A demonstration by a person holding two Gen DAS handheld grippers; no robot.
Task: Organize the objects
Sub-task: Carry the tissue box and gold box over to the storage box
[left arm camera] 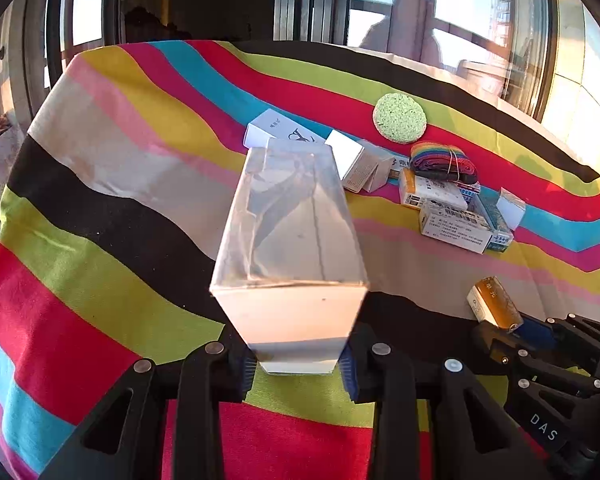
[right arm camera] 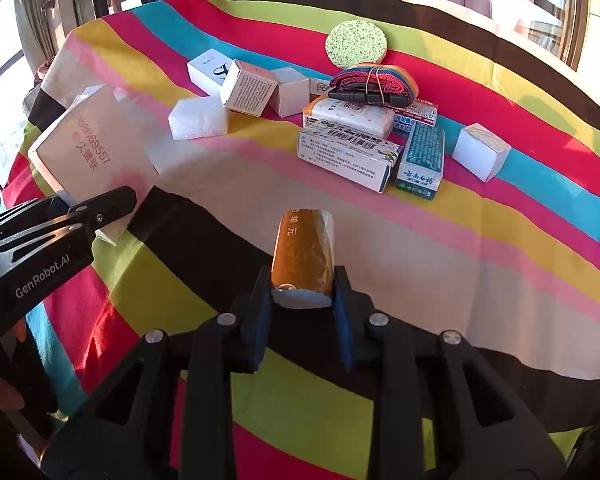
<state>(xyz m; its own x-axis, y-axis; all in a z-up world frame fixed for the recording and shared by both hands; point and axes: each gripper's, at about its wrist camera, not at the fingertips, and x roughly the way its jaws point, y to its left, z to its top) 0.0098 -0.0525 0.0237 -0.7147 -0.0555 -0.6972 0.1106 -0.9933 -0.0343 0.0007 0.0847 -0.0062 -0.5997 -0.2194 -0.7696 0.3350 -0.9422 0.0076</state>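
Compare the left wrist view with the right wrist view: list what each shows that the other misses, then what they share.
Only the left wrist view shows the plain top face of the large white box in the left gripper, jaws shut on it.

Only the right wrist view shows the white foam block and the red print on that box's other face.

Both show the orange box clamped in the right gripper, the green sponge, the rainbow strap bundle, the pile of medicine boxes and the striped cloth.
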